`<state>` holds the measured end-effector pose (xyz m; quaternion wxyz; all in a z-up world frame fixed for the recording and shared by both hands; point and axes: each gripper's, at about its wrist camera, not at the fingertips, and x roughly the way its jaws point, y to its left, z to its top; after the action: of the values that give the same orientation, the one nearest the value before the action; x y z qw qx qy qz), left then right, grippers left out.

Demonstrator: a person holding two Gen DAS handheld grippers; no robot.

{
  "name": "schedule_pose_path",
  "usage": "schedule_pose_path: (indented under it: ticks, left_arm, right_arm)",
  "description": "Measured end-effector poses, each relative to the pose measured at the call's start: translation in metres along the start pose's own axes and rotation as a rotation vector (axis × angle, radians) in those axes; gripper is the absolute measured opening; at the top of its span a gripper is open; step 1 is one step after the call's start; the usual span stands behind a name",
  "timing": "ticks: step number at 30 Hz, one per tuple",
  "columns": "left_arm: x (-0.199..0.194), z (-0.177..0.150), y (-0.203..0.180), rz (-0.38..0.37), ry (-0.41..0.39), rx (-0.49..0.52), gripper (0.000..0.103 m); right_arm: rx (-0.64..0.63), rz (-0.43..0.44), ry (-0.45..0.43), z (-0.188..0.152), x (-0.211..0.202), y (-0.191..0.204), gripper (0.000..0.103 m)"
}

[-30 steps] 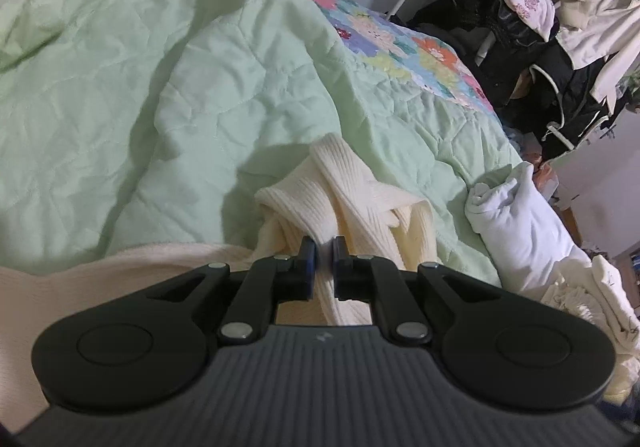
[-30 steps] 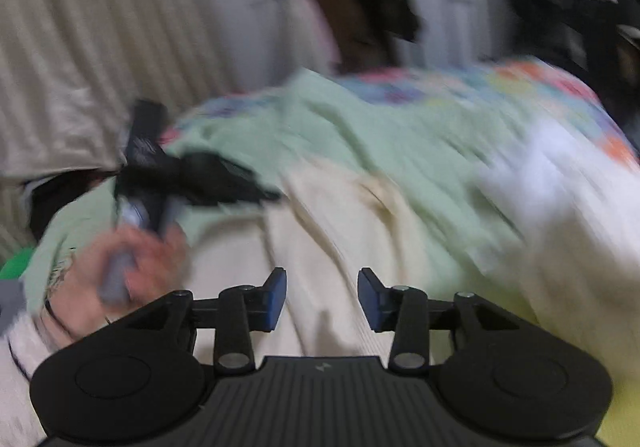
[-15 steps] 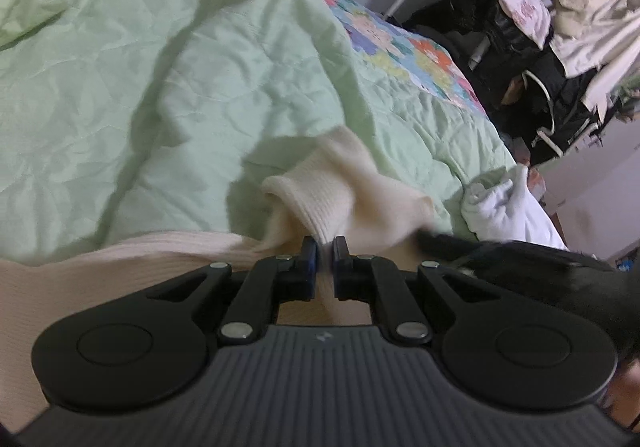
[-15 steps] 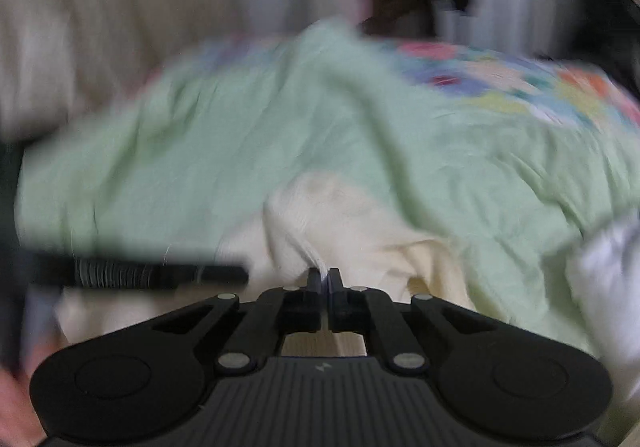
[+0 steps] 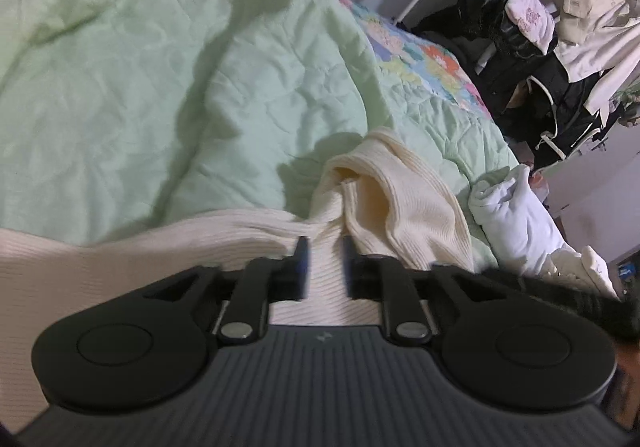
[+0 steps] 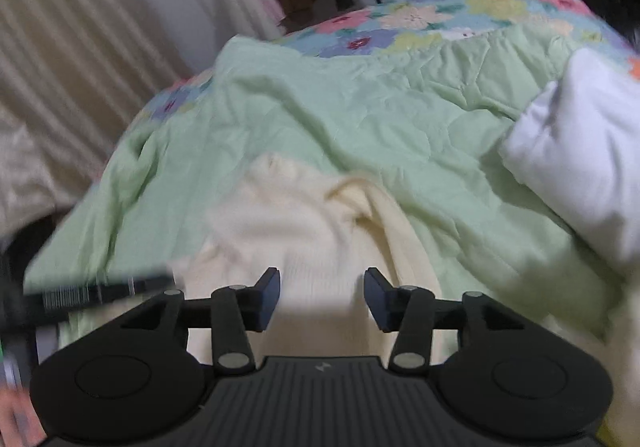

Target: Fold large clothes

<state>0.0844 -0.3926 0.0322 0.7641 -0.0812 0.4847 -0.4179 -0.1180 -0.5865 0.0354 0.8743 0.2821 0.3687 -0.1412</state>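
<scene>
So, both grippers parted over the cream sweater

Okay, the sweater (image 5: 404, 203) lies on a green quilt (image 5: 160, 87) on the bed, bunched up at one end where a ribbed cuff or collar folds over itself. Its flatter part spreads toward the lower left of the left wrist view.

Left gripper (image 5: 323, 259) has its jaws a little apart with ribbed knit showing in the gap between them, fabric right at the fingertips, though I can't tell if they actually touch it. Fingers look a bit smeared.

Right gripper (image 6: 322, 297) is spread wider, hovering over the sweater (image 6: 304, 231) with nothing pinched. That view is blurry.

White bundle of cloth (image 5: 520, 215) sits just right of the sweater on the quilt. Floral bedspread (image 5: 420, 59) peeks out past the quilt's edge, and a rack of hanging clothes (image 5: 560, 27) stands off to the right.
</scene>
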Motion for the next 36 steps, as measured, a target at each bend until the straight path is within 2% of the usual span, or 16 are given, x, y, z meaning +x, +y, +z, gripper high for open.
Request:
schedule_pose_path:
  ticks: [5,7,9,10,11,14,15,18,20,22,25,26,27,28,33,36]
  left_arm:
    - [0.008,0.020,-0.015,-0.084,-0.014,-0.043,0.062]
    - [0.027,0.027,-0.028,-0.084,-0.020,-0.071,0.073]
    - [0.052,0.032,-0.031,-0.058,-0.008,-0.145,0.083]
    - [0.064,0.035,-0.029,-0.033,0.008,-0.174,0.083]
    - [0.074,0.038,-0.030,0.002,0.035,-0.155,0.079]
    - [0.099,0.046,-0.035,0.108,0.108,-0.102,0.021]
    - [0.095,0.049,-0.034,0.132,0.073,-0.109,0.012]
    - [0.073,0.054,-0.029,0.159,-0.048,-0.170,0.009]
    - [0.079,0.054,-0.027,0.163,0.002,-0.149,0.010]
    - [0.083,0.054,-0.024,0.168,0.049,-0.131,0.015]
    - [0.047,0.038,0.010,0.177,0.043,-0.169,0.058]
    - [0.035,0.033,0.021,0.180,0.041,-0.182,0.069]
    - [0.024,0.027,0.032,0.183,0.038,-0.195,0.069]
    - [0.012,0.022,0.043,0.186,0.036,-0.207,0.069]
    - [-0.048,-0.004,0.099,0.200,0.026,-0.271,0.088]
    - [-0.083,-0.020,0.133,0.209,0.020,-0.309,0.089]
  right_arm:
    - [-0.119,0.006,0.068,-0.045,-0.037,0.002,0.053]
    - [-0.134,-0.017,0.081,-0.062,-0.041,0.003,0.040]
    - [-0.127,-0.013,0.056,-0.067,-0.046,0.002,0.009]
    - [-0.122,-0.010,0.040,-0.068,-0.049,0.002,0.008]
    - [-0.118,-0.009,0.024,-0.068,-0.051,0.001,0.008]
    - [-0.107,0.006,-0.076,-0.063,-0.078,0.000,0.007]
    - [-0.109,0.018,-0.091,-0.061,-0.085,0.001,0.007]
    - [-0.175,0.074,-0.003,-0.066,-0.094,0.012,0.006]
    - [-0.236,0.064,0.113,-0.081,-0.076,0.025,0.006]
    - [-0.269,0.007,0.114,-0.091,-0.063,0.031,0.007]
    - [-0.286,-0.031,0.085,-0.094,-0.066,0.038,0.016]
    - [-0.291,-0.039,0.075,-0.094,-0.068,0.039,0.027]
    - [-0.289,-0.046,0.058,-0.095,-0.073,0.041,0.042]
    - [-0.285,-0.054,0.029,-0.098,-0.081,0.044,0.047]
    - [-0.363,0.001,-0.122,-0.115,-0.120,0.075,0.054]
    - [-0.447,0.104,-0.130,-0.120,-0.118,0.100,0.054]
